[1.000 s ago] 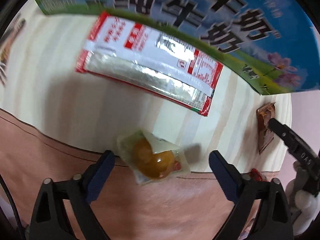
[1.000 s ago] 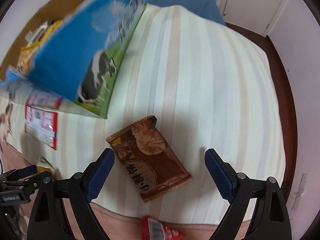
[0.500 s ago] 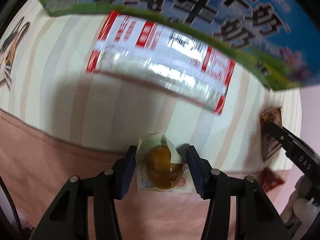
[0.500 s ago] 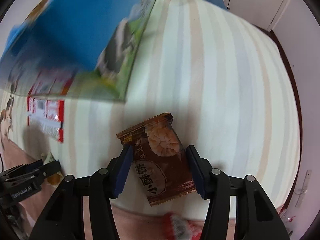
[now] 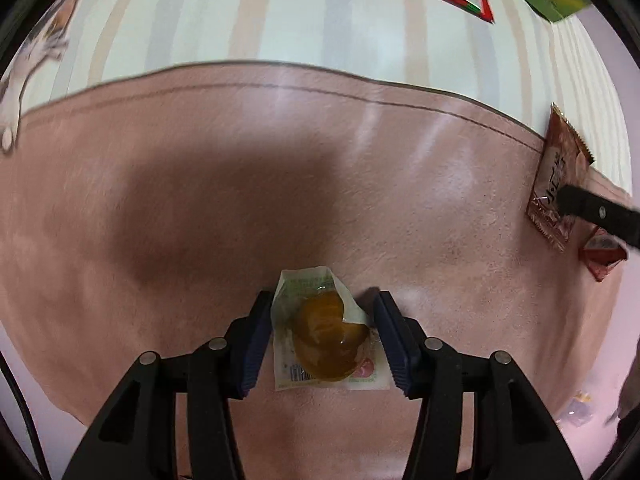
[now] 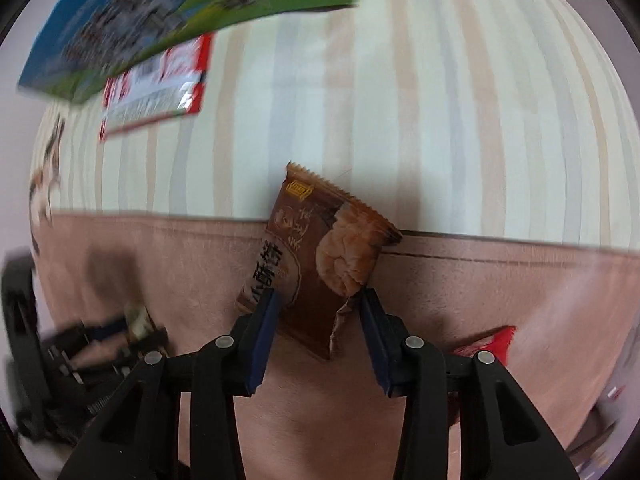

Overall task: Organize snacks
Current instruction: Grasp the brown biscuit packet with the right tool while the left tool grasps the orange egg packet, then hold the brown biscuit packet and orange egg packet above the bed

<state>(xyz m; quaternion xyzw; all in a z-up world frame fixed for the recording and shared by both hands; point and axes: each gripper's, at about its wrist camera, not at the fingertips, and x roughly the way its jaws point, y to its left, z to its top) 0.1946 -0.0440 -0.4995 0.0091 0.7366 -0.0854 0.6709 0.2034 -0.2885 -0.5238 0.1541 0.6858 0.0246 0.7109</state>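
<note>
A clear packet with an orange-brown snack (image 5: pixel 324 328) sits between the pads of my left gripper (image 5: pixel 323 304), held just above the pink blanket (image 5: pixel 240 160). Its jaws are opening slightly, but both pads still touch the wrapper. My right gripper (image 6: pixel 320 298) is shut on the lower end of a brown biscuit packet (image 6: pixel 320 240), which stands tilted over the blanket's seam. In the left wrist view that brown biscuit packet (image 5: pixel 556 176) shows at the right edge with a black finger (image 5: pixel 580 208) on it.
A blue and green milk box (image 6: pixel 160 12) lies at the far left of the striped sheet (image 6: pixel 440 120). A red and white foil pack (image 6: pixel 156 84) lies beside it. A small red packet (image 6: pixel 484 344) rests on the blanket, right of my right gripper.
Both grippers went from wide open to closed on their packets. Both then moved with them away from the milk box, from the striped sheet to over the pink blanket.
</note>
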